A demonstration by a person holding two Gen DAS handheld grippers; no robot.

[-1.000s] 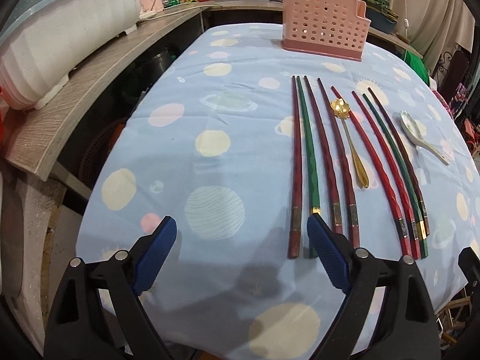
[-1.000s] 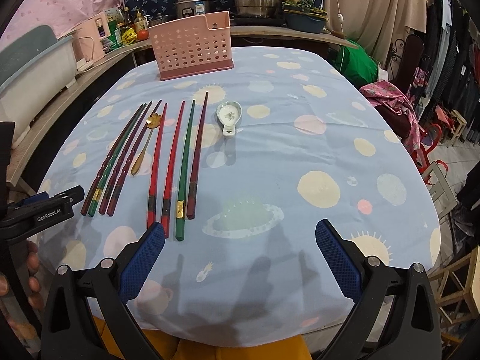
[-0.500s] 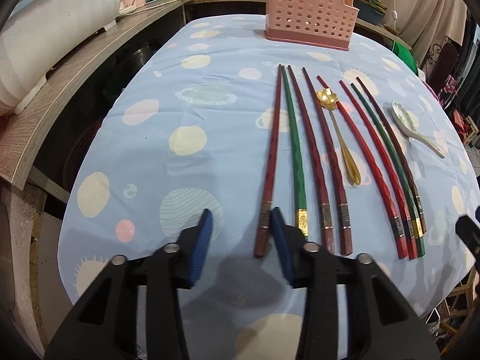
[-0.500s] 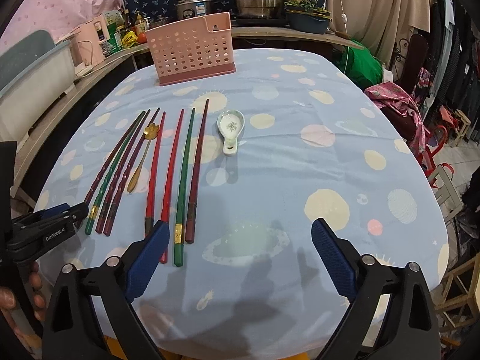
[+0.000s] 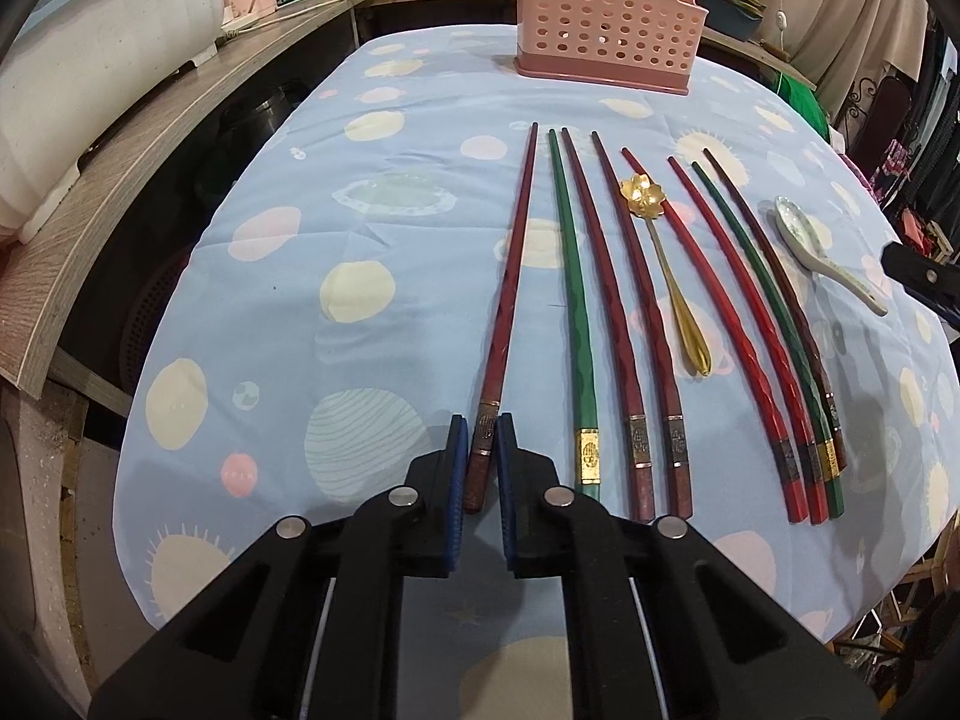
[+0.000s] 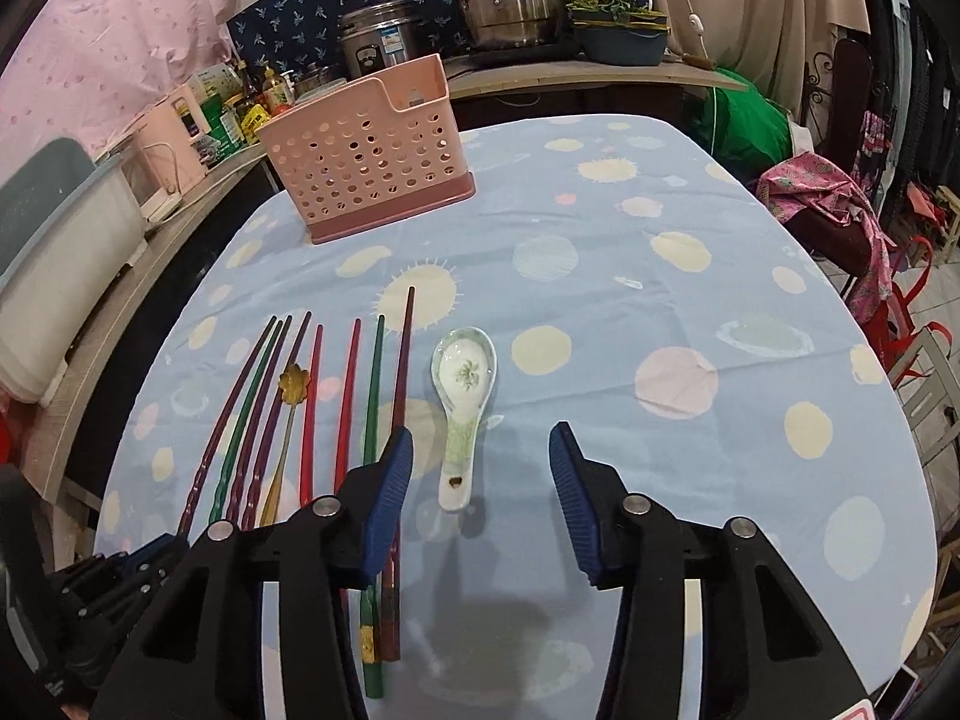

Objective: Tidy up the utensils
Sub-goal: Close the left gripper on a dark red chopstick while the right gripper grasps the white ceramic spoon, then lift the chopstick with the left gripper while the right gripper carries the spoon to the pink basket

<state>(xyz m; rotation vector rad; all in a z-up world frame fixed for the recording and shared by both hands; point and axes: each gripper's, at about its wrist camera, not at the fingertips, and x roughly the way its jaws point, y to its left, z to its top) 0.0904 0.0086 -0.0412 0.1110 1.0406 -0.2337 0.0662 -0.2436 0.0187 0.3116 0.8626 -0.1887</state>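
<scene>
Chopsticks [image 5: 624, 312] lie in a row near the pink basket [image 5: 606, 18]. Left gripper [image 5: 478, 450] is closing on the leftmost chopstick [image 5: 510, 294]'s thick end: stiff, light, slick. Right gripper [image 6: 480, 480], closing, straddles the fragile ceramic spoon [image 6: 462, 390]'s handle.

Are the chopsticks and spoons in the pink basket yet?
Not yet. The pink basket looks empty. The left tongs are closing on the outermost dark red chopstick; the right tongs are closing around the white spoon. All the other chopsticks and the gold spoon wait.

Glossy lacquered chopsticks [image 5: 573, 312], shiny metal spoon [image 5: 666, 264], perforated plastic basket [image 5: 606, 24]
</scene>
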